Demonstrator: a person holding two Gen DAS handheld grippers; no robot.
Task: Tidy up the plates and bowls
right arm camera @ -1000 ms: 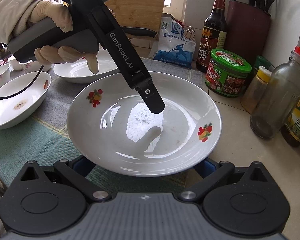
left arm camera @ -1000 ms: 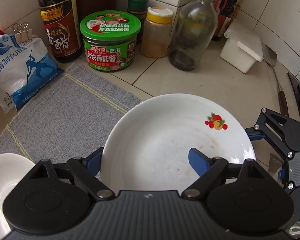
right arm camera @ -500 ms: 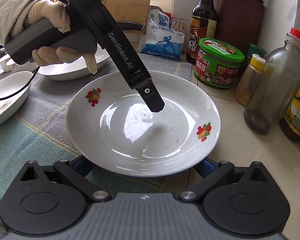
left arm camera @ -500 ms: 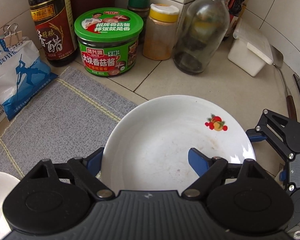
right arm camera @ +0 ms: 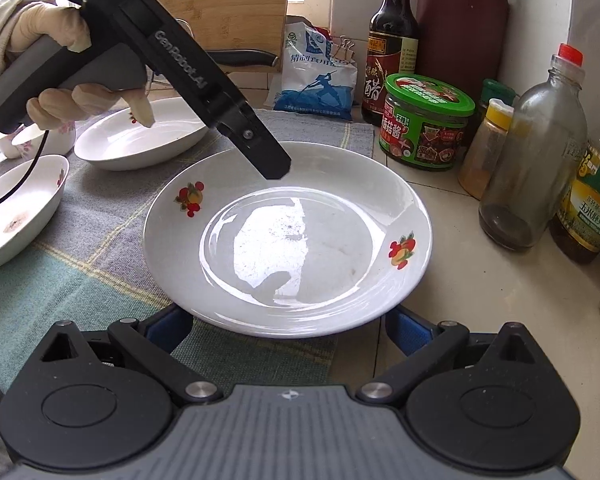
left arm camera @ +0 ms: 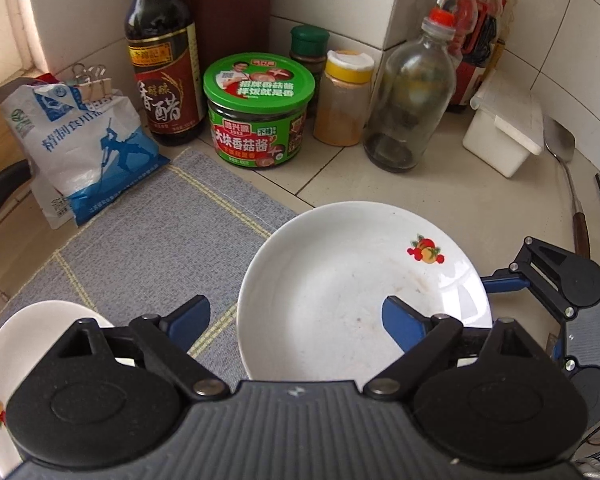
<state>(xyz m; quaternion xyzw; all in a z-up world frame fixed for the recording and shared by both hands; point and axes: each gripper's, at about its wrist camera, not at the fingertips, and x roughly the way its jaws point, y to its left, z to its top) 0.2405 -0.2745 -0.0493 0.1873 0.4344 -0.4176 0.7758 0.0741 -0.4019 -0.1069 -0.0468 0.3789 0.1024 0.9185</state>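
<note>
Hanging above the plate [right arm camera: 340, 280] in the right view alone, the left tool [left arm camera: 296, 316] just spread astride its rim.

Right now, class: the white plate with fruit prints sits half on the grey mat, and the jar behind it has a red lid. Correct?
Not quite. The left wrist view shows the jar has a green lid. The plate does sit half on the mat.

Right gripper [right arm camera: 288, 320] fingertips hidden under plate [right arm camera: 288, 240]
</note>
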